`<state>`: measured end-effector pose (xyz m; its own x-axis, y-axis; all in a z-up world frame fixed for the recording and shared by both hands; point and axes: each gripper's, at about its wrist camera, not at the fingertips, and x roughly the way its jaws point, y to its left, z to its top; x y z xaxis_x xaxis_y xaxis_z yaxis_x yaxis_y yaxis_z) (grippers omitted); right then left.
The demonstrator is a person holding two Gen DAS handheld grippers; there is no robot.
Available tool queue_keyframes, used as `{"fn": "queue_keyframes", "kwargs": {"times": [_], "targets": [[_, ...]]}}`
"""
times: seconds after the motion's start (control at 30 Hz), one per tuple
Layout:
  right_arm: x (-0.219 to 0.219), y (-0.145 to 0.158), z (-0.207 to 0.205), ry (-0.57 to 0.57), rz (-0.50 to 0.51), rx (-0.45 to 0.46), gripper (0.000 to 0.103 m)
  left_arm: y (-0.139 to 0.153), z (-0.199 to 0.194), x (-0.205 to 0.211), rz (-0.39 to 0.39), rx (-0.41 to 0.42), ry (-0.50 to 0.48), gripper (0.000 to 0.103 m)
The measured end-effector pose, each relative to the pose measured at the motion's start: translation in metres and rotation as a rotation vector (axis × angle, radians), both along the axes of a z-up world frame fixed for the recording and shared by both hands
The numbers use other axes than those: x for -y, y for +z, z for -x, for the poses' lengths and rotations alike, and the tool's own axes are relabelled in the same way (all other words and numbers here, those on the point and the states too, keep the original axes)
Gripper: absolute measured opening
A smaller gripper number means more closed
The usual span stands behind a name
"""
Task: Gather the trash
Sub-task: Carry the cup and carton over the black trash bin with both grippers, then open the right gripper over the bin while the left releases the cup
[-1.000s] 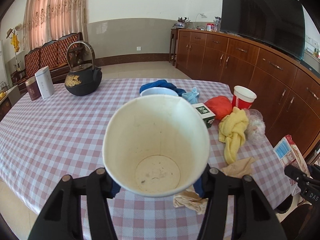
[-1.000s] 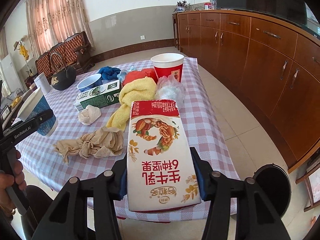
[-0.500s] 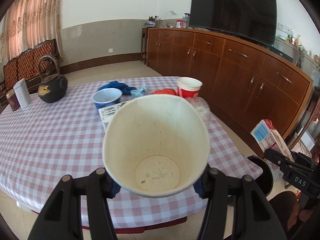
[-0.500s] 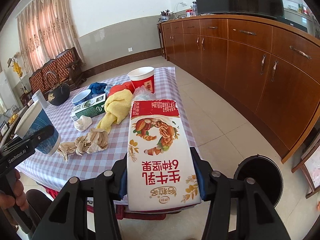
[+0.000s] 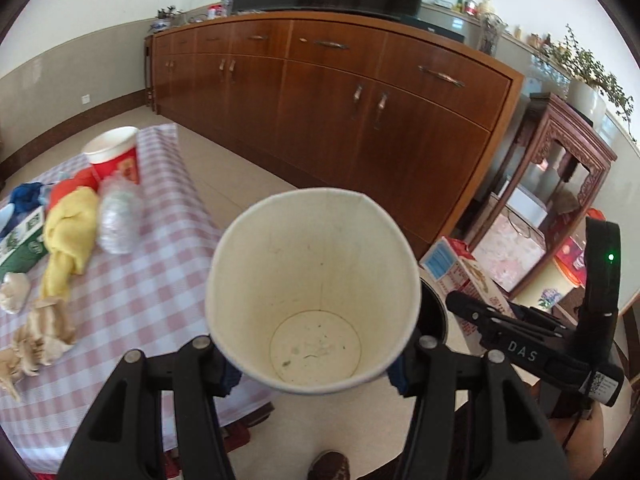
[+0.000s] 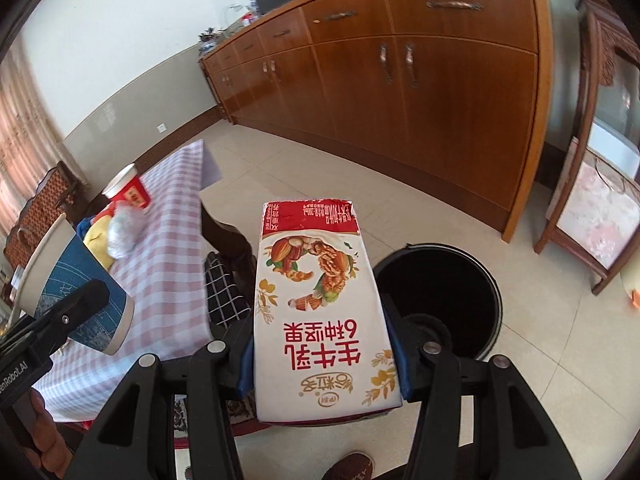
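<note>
My left gripper [image 5: 316,360] is shut on an empty paper cup [image 5: 316,280], white inside and blue outside, held off the table's right end; the cup also shows in the right wrist view [image 6: 76,292]. My right gripper [image 6: 326,368] is shut on a red and white milk carton [image 6: 320,304], held above the floor just left of a round black trash bin [image 6: 444,296]. The carton also shows in the left wrist view [image 5: 460,276], with the bin's rim [image 5: 434,312] mostly hidden behind the cup.
The checked table [image 5: 160,280] holds a red cup [image 5: 114,156], a crushed plastic bottle [image 5: 118,216], a yellow cloth [image 5: 70,224], a green carton [image 5: 24,240] and crumpled tissues [image 5: 36,328]. A long wooden cabinet [image 6: 400,80] and a carved stand [image 5: 560,184] border the floor.
Both grippers have swung right, away from the table and toward the trash bin, each still holding its item. The bin now lies close beside the carton.
</note>
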<state>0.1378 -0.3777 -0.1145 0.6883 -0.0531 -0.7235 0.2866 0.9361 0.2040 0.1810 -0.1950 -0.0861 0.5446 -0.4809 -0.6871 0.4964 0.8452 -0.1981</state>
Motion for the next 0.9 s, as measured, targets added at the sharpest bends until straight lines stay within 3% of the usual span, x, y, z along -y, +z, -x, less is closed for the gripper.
{"fn": "queue_keyframes", "kwargs": {"times": [0.3,0.5,0.73,0.8,0.9], "targets": [[0.108,-0.061,-0.005,-0.158,-0.129,-0.131,0.054,-0.052,-0.022,0.096,-0.050,-0.124,-0.129,0.057],[0.144,-0.099,-0.033,-0.190,-0.187,-0.230,0.055,-0.100,-0.042,0.137,-0.089,-0.226,-0.135,0.058],[0.164,-0.115,-0.051,-0.236,-0.212,-0.281,0.056,-0.135,-0.058,0.161,-0.104,-0.335,-0.141,0.065],[0.168,-0.118,-0.054,-0.253,-0.225,-0.296,0.072,-0.143,-0.065,0.164,-0.127,-0.367,-0.141,0.069],[0.169,-0.113,-0.053,-0.286,-0.197,-0.284,0.074,-0.141,-0.066,0.161,-0.133,-0.378,-0.128,0.072]]}}
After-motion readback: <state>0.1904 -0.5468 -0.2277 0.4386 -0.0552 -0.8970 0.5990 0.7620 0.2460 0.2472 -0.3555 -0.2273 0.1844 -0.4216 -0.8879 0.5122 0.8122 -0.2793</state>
